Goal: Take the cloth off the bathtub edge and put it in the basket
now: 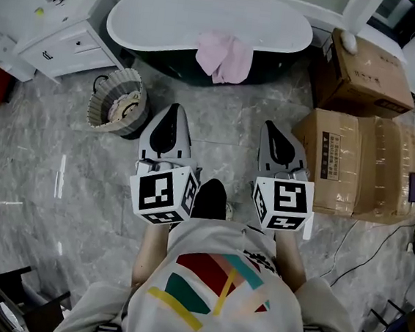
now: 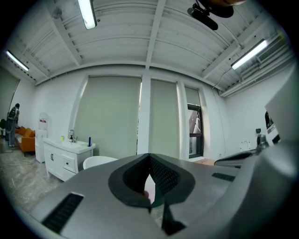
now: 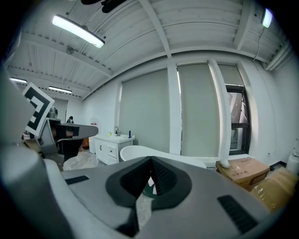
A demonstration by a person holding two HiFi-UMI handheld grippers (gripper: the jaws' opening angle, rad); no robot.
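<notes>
Grey marble floor (image 1: 44, 181), bathroom setup. Head view: I hold both grippers low in front of me, side by side and pointing at the bathtub (image 1: 164, 21). Left gripper (image 1: 172, 110) has its jaws together, nothing in it. Right gripper (image 1: 273, 128) is the same, closed and empty. Pink cloth (image 1: 224, 56) hangs over the near tub edge, straight ahead of the grippers, roughly between the lines they point along and well apart from both tips. Basket (image 1: 106, 93) stands on the floor just left of the left gripper, near its tip. White cabinet (image 1: 62, 43) is further ahead-left, beyond the basket. Two cardboard boxes sit right of the right gripper, one box (image 1: 362, 163) beside it, the other box (image 1: 364, 75) ahead-right by the tub end.

Left gripper view: left gripper (image 2: 149, 161) has its pads meeting at the tips, nothing clamped. Cabinet (image 2: 65, 158) ahead-left, tub (image 2: 98, 161) rim showing just left of the jaws, blinds on the far wall.

Right gripper view: right gripper (image 3: 151, 161) is closed too, pads together, empty. Tub (image 3: 154, 151) straight ahead behind the jaws, cabinet (image 3: 112, 149) ahead-left, box (image 3: 243, 170) ahead-right. Cloth can't be made out clearly here.
</notes>
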